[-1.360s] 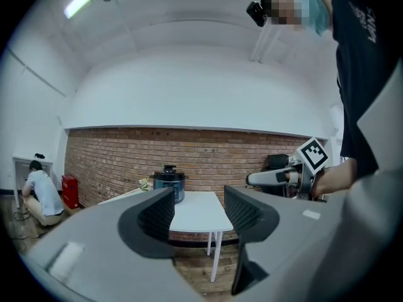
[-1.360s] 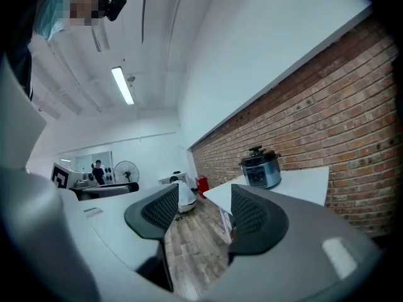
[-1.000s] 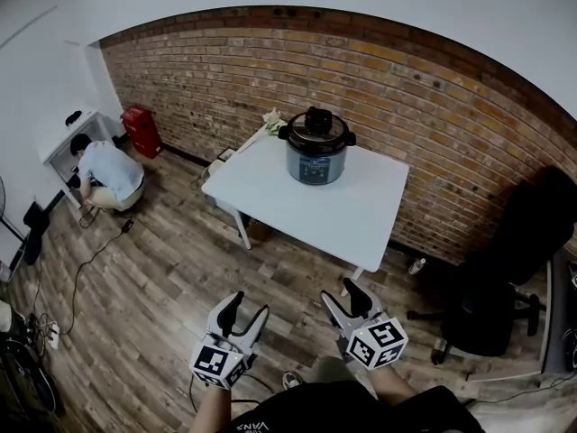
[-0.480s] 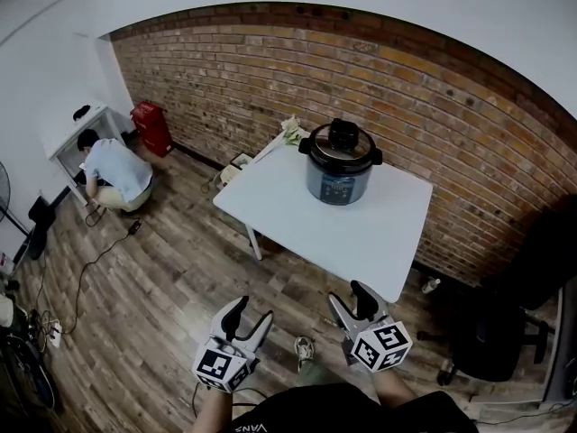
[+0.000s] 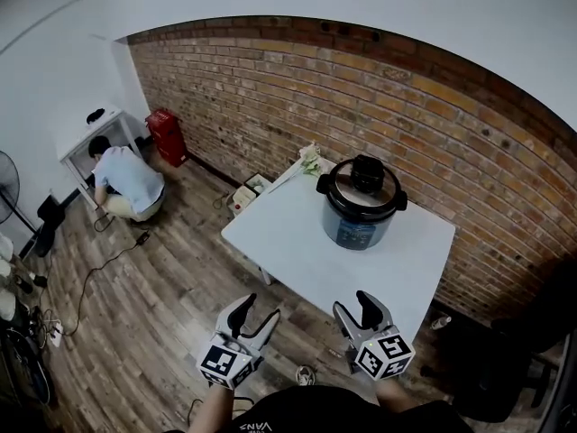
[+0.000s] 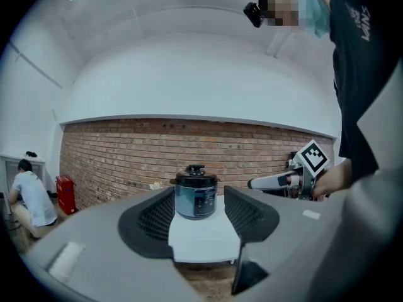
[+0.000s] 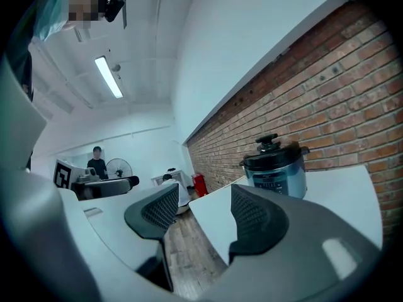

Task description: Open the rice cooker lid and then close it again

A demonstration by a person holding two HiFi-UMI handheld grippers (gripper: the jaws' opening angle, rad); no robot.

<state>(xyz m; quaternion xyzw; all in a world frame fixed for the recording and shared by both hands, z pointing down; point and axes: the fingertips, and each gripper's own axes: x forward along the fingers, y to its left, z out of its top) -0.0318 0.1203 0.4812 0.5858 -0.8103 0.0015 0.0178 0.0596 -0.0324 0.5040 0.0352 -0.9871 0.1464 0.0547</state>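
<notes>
A dark blue rice cooker [image 5: 361, 204] with a black lid and knob, lid down, stands at the far side of a white table [image 5: 297, 260] against the brick wall. Both grippers are held level in front of the table's near edge, well short of the cooker. My left gripper [image 5: 258, 308] is open and holds nothing; in its own view the cooker [image 6: 196, 192] shows far off between the jaws. My right gripper [image 5: 353, 302] is open and holds nothing too; its view has the cooker [image 7: 276, 167] to the right beyond the jaws.
A person [image 5: 126, 180] crouches at a white cabinet far left, with a red can [image 5: 168, 137] beside. A box [image 5: 248, 190] and cables lie on the wood floor. A black chair [image 5: 532, 332] stands right of the table. Another person [image 7: 97, 162] stands far behind.
The table and cooker have drawn nearer and shifted right in the head view. Both grippers have moved forward towards the table's edge, jaws unchanged.
</notes>
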